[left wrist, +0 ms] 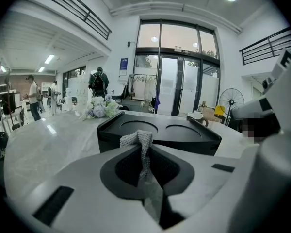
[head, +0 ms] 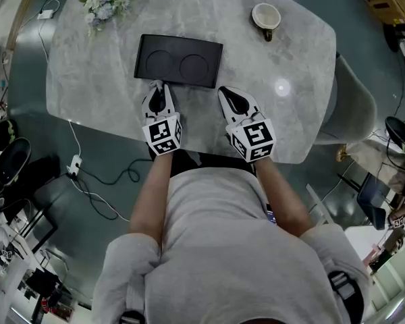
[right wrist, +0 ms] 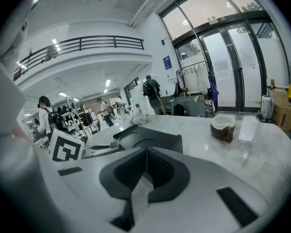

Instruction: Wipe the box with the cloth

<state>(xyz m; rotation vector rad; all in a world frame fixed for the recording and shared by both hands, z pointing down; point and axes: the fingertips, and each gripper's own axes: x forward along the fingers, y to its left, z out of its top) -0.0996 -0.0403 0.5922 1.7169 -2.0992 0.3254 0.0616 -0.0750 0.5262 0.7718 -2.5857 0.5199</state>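
Observation:
A flat black box (head: 179, 61) with two round hollows in its top lies on the marble table (head: 283, 106). My left gripper (head: 158, 88) sits just in front of the box's near left corner, shut on a small grey knitted cloth (left wrist: 141, 142) that sticks up between the jaw tips. In the left gripper view the box (left wrist: 160, 135) fills the space right behind the left gripper (left wrist: 145, 149). My right gripper (head: 229, 96) hovers just short of the box's near right corner, shut with nothing in it (right wrist: 146, 153). From the right gripper view the box (right wrist: 150, 139) is ahead and to the left.
A brown and white cup (head: 265, 17) stands at the table's far right, also seen as the cup (right wrist: 222, 127). A flower bunch (head: 104, 2) lies at the far left. A chair (head: 354, 103) stands off the right edge. People stand in the hall behind.

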